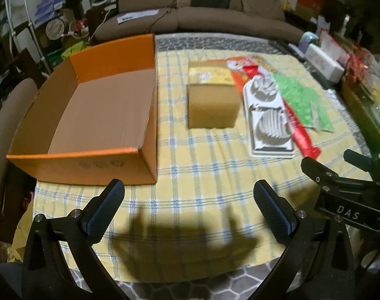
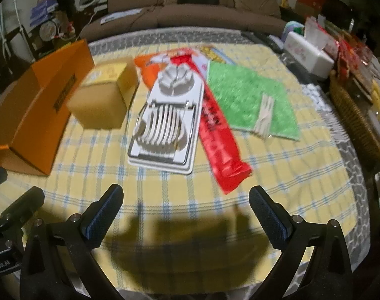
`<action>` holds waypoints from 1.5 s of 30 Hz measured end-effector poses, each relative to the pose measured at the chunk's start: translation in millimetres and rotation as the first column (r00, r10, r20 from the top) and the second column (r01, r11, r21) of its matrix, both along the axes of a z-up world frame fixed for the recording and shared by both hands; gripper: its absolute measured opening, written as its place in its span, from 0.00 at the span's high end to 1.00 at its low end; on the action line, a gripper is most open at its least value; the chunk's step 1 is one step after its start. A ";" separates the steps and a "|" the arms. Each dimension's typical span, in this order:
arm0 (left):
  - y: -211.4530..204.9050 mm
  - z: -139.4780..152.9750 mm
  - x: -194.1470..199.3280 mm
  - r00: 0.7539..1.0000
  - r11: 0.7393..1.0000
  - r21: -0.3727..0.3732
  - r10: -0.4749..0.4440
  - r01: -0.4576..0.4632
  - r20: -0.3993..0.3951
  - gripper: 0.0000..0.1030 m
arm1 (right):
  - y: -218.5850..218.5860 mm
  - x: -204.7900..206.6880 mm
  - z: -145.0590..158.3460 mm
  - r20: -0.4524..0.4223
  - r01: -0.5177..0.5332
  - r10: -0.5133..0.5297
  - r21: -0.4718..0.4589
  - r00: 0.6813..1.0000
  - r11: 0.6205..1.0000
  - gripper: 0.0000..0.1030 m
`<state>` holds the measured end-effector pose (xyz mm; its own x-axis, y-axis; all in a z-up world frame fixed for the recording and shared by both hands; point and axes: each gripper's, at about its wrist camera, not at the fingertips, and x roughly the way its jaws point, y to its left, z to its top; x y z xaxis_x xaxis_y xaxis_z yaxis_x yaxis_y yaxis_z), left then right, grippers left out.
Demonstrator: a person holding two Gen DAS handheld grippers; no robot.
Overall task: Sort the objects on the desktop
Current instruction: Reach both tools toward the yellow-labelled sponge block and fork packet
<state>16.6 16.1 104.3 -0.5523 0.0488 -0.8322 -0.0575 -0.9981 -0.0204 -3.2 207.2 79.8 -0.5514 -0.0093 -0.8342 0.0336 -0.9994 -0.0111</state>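
Both the left gripper (image 1: 188, 200) and right gripper (image 2: 186, 205) hang spread apart, empty, above the checked surface (image 2: 290, 175). The right gripper's side reads "DAS". The egg slicer (image 2: 168, 122) lies beside a red packet (image 2: 220, 147), its lettering blurred.

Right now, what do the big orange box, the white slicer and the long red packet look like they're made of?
Orange box: likely cardboard, matte, with a plain brown inside and folded edges. White slicer: probably moulded plastic, smooth, with a thin metal-looking wire frame. Red packet: seemingly glossy plastic film, shiny and creased, though blur leaves that open.
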 end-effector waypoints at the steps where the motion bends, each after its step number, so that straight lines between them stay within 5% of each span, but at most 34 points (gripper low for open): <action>1: 4.5 3.2 -0.1 1.000 1.000 -0.001 0.002 -0.002 -0.005 0.00 | 1.6 1.5 8.6 -0.011 0.000 0.000 0.000 1.000 1.000 0.01; 11: 16.9 37.2 -6.1 0.998 1.000 -0.002 -0.023 0.023 -0.061 0.00 | 20.0 3.3 49.2 -0.052 0.013 -0.014 -0.010 0.999 1.000 0.01; 23: 39.4 53.2 -31.5 0.995 0.999 -0.014 -0.047 0.046 -0.093 0.00 | 44.2 -4.2 63.1 -0.067 0.014 -0.015 -0.008 0.998 1.000 0.01; 45: 80.1 7.7 -107.6 0.996 0.994 -0.077 -0.077 0.074 -0.049 0.00 | 84.9 -31.1 55.0 -0.096 0.031 -0.032 -0.013 0.995 0.999 0.01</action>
<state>-91.1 96.2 112.0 -0.5917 0.0305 -0.8056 -0.1318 -0.9895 0.0593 -34.3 292.1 134.8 -0.6295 0.0002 -0.7770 0.0012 -1.0000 -0.0013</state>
